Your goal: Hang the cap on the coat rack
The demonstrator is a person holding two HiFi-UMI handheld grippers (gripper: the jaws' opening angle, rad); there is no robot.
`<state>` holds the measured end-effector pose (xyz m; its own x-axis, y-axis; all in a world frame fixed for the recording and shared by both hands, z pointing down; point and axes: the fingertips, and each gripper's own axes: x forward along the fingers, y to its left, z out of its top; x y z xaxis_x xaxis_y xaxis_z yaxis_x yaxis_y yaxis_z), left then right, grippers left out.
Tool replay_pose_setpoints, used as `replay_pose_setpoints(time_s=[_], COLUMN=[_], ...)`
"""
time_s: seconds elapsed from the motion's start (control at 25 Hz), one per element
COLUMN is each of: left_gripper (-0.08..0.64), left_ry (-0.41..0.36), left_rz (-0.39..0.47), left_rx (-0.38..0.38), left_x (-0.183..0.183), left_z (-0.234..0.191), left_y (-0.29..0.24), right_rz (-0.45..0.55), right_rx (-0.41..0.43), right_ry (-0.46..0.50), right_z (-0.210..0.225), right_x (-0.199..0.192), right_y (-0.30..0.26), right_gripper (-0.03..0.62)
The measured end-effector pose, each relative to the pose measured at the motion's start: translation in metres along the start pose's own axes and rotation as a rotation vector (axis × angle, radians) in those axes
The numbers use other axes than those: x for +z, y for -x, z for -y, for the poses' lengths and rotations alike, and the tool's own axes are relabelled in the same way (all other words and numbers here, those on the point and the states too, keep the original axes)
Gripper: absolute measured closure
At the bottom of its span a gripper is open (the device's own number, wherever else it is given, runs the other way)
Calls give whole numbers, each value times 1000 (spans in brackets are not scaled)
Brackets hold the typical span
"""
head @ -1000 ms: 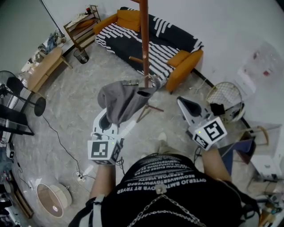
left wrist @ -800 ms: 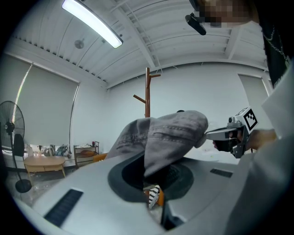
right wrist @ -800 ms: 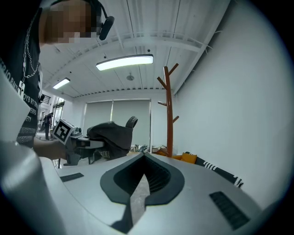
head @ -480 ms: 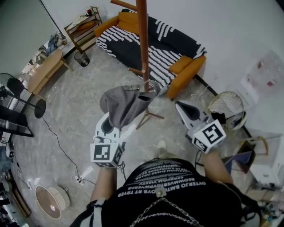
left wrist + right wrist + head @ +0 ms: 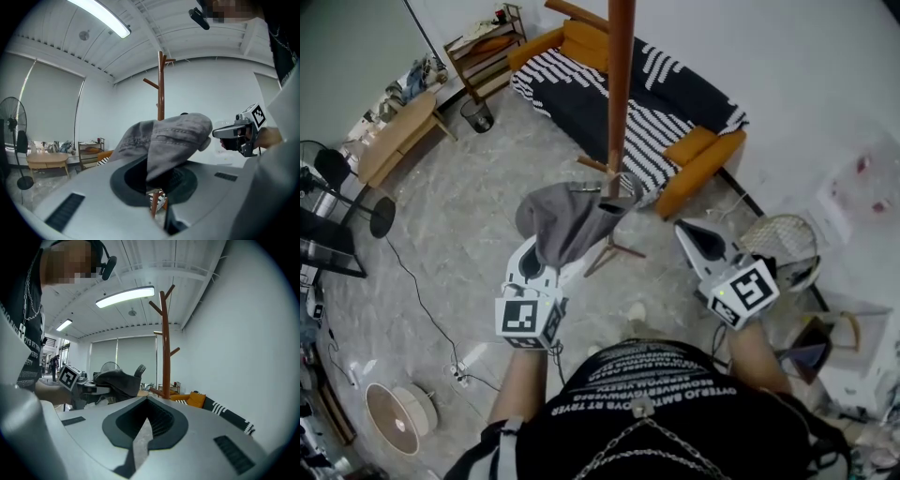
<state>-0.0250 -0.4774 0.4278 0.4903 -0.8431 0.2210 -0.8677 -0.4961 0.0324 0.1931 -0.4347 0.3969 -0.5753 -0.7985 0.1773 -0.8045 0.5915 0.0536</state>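
Observation:
A grey cap (image 5: 565, 219) hangs crumpled from my left gripper (image 5: 549, 260), which is shut on its fabric. In the left gripper view the cap (image 5: 171, 138) bulges up out of the closed jaws and hides their tips. The brown wooden coat rack (image 5: 619, 103) stands just beyond the cap, its pole rising out of the top of the head view; its pegs (image 5: 164, 298) show in the right gripper view. My right gripper (image 5: 688, 232) is held level to the right of the rack, its jaws together with nothing between them.
A black-and-white striped sofa (image 5: 581, 98) with orange cushions stands behind the rack. At the left are a wooden table (image 5: 398, 131), a shelf (image 5: 483, 47), a bin (image 5: 476, 115) and a standing fan (image 5: 337, 178). A cable and power strip (image 5: 459, 375) lie on the floor.
Both grippers and the camera have come closer to the coat rack; its pole now stands nearer and further right in the head view. The left gripper still holds the cap.

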Motion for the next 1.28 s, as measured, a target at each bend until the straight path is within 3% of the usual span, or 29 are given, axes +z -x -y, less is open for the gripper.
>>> replay_pose_setpoints(time_s=[0.2,0.48,0.76,1.0,1.28], left_gripper=[548,548,548,546,433], left_ry=[24,-4,4,-35,-56], left_rz=[1,-28,-69,-116,-193], left_rx=[1,10,45,87,-5], left_x=[-4,-25,-56,-81,-110], left_z=[-3,-10,-12,-14,3], left_y=[-34,-64,-78,-80,-54], right_rz=[-28,-52,-62,-59,-44], right_rx=[7,23,65,69,50], right_ry=[-22,-23,-39,-13,-4], right_z=[28,51,52,48,11], right_x=[-10,-16,-21,-20,-12], right_y=[-15,-33,-45,-46,-30], right_gripper=[601,601,601,601,601])
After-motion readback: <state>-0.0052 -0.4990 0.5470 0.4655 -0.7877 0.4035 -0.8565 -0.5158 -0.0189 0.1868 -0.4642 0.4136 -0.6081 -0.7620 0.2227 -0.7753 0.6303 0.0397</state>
